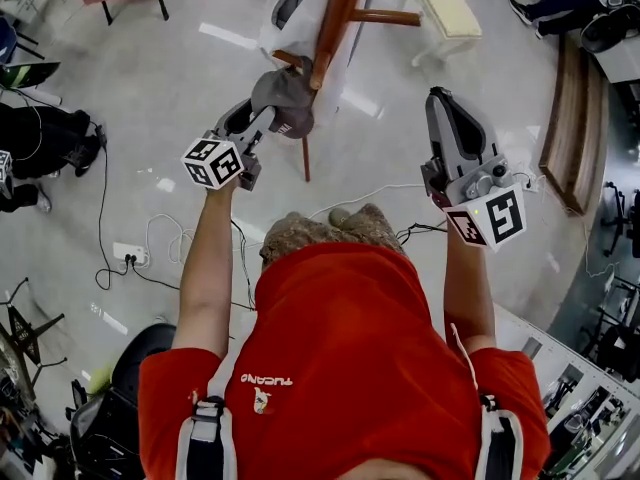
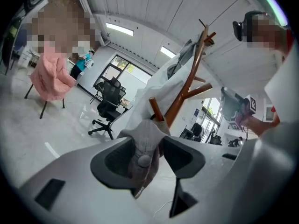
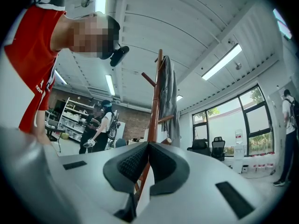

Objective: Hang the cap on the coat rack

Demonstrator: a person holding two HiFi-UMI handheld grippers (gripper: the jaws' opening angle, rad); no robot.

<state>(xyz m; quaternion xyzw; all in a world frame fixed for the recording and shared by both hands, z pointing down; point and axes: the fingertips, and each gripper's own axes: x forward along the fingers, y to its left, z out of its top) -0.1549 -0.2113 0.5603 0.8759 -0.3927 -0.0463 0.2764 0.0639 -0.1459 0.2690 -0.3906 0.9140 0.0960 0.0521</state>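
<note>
A grey cap (image 1: 285,96) sits over a low peg (image 1: 290,60) of the wooden coat rack (image 1: 336,13). My left gripper (image 1: 262,118) reaches up to it from the lower left. In the left gripper view the cap (image 2: 144,146) hangs between the jaws of the left gripper (image 2: 148,141), which stand apart and do not squeeze it, and the peg's tip (image 2: 156,108) pokes out above the cap. My right gripper (image 1: 437,96) hovers right of the rack, shut and empty. In the right gripper view the pads (image 3: 135,160) meet in front of the rack's pole (image 3: 155,101).
A pale garment (image 1: 300,8) hangs on the rack. Cables and a power strip (image 1: 130,256) lie on the floor at left. A cream stool (image 1: 447,10) and a wooden bench (image 1: 572,118) stand at the far right. An office chair (image 2: 110,104) and a pink-draped chair (image 2: 49,78) stand beyond.
</note>
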